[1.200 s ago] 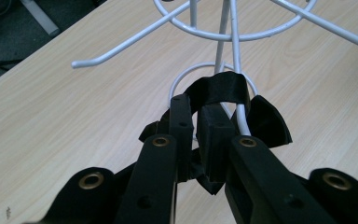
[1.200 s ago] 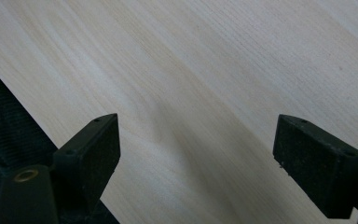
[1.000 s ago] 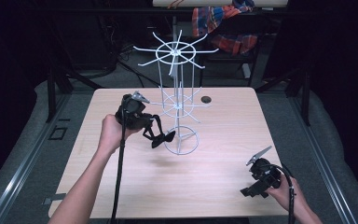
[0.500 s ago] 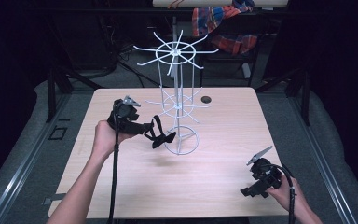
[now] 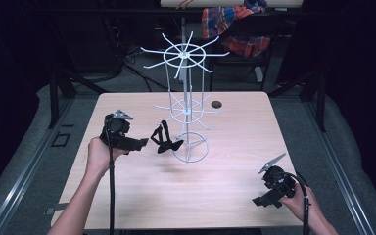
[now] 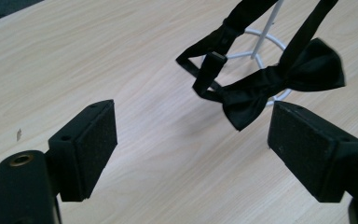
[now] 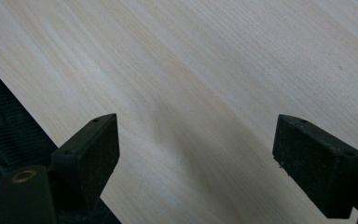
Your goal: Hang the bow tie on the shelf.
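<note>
A white wire rack (image 5: pixel 186 98) with radiating arms stands mid-table on a ring base (image 5: pixel 191 147). A black bow tie (image 5: pixel 165 139) hangs by its strap from a lower arm, just above the wood. My left gripper (image 5: pixel 142 143) sits a short way left of it. In the left gripper view the bow tie (image 6: pixel 284 79) dangles ahead of my left gripper (image 6: pixel 191 135), whose jaws have just been opening and hold nothing. My right gripper (image 5: pixel 262 200) rests near the front right corner; in its own view my right gripper (image 7: pixel 196 149) stands open over bare wood.
A small dark round spot (image 5: pixel 217 104) lies on the table (image 5: pixel 225 186) behind the rack. A plaid cloth (image 5: pixel 235 24) hangs beyond the far edge. In the right gripper view the table's edge (image 7: pixel 37 116) runs close to one jaw.
The left gripper let go of the bow tie, opened and drew back to the left and down. The bow tie now hangs free by the rack. The right gripper kept still.
</note>
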`<state>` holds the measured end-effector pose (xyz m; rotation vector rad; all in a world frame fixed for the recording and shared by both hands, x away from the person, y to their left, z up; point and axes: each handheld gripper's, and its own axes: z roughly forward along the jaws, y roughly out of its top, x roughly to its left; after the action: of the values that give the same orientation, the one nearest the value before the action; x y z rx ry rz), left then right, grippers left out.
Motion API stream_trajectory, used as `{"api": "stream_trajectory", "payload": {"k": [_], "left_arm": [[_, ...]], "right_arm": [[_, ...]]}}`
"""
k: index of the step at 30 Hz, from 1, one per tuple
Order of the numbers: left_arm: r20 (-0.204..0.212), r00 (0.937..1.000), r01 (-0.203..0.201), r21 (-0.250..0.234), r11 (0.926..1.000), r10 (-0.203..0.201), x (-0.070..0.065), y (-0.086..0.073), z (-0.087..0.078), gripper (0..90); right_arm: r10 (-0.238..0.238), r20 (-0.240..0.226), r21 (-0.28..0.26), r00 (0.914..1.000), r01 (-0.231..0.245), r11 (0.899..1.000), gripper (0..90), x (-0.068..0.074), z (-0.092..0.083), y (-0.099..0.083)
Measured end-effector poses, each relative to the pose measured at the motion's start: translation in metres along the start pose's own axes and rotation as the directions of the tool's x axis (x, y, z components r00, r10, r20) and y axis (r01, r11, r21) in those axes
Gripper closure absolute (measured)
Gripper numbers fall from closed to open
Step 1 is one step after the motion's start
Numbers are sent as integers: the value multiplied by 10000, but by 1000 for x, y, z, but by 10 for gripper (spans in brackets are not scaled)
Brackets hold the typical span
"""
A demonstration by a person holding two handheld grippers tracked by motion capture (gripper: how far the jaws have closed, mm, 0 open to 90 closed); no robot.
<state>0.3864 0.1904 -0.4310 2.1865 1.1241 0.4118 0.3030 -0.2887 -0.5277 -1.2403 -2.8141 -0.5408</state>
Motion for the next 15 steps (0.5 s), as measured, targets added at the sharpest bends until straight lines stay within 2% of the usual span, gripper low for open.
{"api": "stream_trajectory", "payload": {"k": [4,7,9,10,12,14,15], "left_arm": [[-82,9999,90,74,9999,-89,1,-9,0,124],[-282,9995,125,324,9994,-116,1,-21,-1,109],[-321,9994,173,436,9989,-159,2,-26,-2,96],[-409,9990,198,459,9988,-179,2,-28,-2,95],[-419,9989,232,621,9978,-206,3,-33,-3,88],[-548,9982,276,577,9979,-245,3,-36,-3,85],[-591,9979,297,578,9979,-263,4,-39,-4,83]], "right_arm": [[-19,31,-29,10000,19,10000,146,0,0,0],[168,13,-265,9999,-168,9995,146,1,0,-1],[-163,13,122,9999,163,9998,146,-1,-2,0],[27,0,-99,10000,-27,9999,146,0,0,-1],[-112,101,71,9999,111,9999,146,0,-1,0],[-17,28,-40,10000,17,10000,146,0,0,0],[-111,107,86,9999,111,9999,146,0,-1,0]]}}
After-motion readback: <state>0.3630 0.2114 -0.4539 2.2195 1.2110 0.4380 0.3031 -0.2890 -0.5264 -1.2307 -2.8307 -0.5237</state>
